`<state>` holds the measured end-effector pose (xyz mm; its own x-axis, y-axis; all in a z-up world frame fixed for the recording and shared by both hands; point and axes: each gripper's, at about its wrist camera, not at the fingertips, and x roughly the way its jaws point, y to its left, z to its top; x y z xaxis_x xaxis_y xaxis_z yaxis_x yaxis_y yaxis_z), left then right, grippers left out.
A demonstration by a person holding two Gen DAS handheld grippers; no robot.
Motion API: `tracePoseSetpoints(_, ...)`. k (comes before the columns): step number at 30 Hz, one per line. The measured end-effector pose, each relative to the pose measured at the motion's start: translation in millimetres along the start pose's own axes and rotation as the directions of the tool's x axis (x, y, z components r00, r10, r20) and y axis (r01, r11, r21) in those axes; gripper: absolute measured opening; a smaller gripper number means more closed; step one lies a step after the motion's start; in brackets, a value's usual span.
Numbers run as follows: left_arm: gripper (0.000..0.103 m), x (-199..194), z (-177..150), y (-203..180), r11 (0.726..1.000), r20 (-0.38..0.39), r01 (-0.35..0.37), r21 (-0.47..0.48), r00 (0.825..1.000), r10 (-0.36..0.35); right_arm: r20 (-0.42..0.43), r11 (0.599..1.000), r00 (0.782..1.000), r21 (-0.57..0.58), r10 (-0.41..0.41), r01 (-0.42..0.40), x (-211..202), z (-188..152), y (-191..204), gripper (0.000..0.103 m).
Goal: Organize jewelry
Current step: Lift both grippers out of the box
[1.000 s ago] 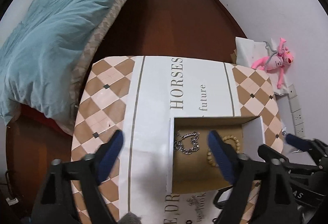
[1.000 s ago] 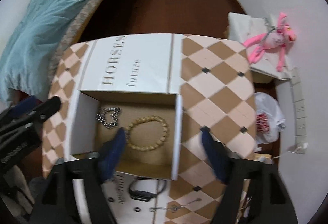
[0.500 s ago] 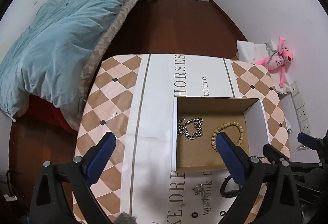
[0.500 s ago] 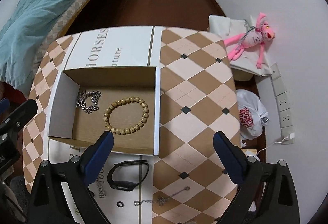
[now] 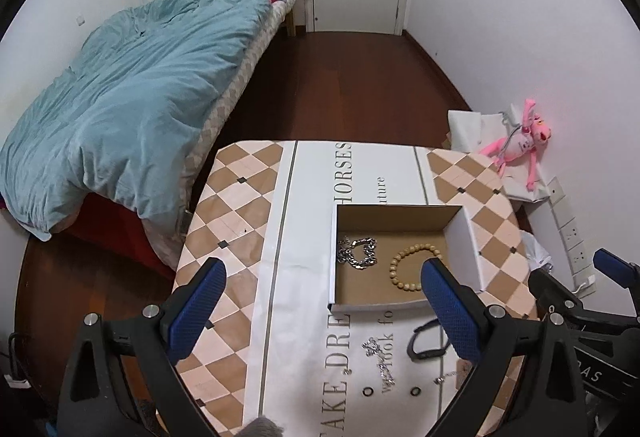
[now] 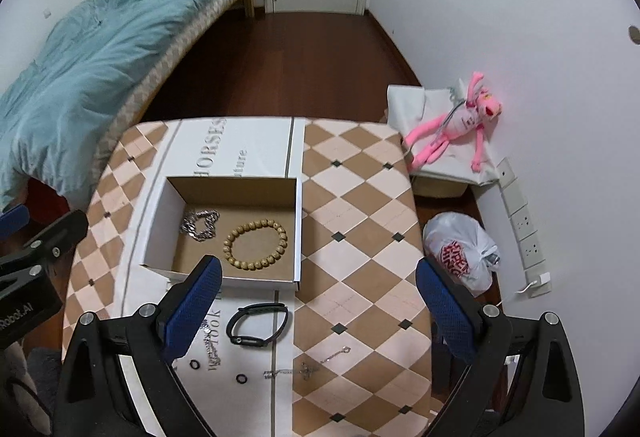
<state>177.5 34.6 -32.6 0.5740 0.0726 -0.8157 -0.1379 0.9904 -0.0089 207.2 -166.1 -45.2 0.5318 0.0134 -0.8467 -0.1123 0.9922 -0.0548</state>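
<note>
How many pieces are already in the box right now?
2: a silver chain bracelet at the left of the cardboard box, and a wooden bead bracelet to its right. Nothing else shows inside.

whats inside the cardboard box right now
Inside the box lie a silver chain bracelet and a wooden bead bracelet, apart. The near wall hides a strip of the floor.
</note>
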Motion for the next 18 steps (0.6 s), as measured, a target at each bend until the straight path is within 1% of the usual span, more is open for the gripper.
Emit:
tracePoseSetpoints(7,0.100,-31,-5,1,1.000,0.038,0.011,-0.004,0.999,-0.010,0.064,0.999,0.998,0.020,0.025,-0.026,-38,-5,-2,0.099)
tracePoseSetpoints(10,0.100,-35,-8,0,1.000,0.030,-0.011,-0.007,0.999,0.012,0.064,0.998,0.997,0.036,0.041,-0.044,-42,-9,-4,0.099)
tracePoseSetpoints(13,0.100,-31,-19,0,1.000,0.030,-0.029,-0.001,0.999,0.029,0.028,0.997,0.998,0.061,0.053,-0.055,-32,-19,-7,0.099)
tracePoseSetpoints(16,0.100,-11,-37,3,0.998,-0.018,-0.063,0.000,0.998,0.063,-0.057,0.994,0.996,0.086,0.071,-0.066,-3,-38,-9,0.099)
tracePoseSetpoints(18,0.100,7,-52,7,0.996,-0.063,-0.086,-0.003,0.994,0.086,-0.137,0.990,0.986,0.116,0.098,-0.082,26,-53,-13,0.099)
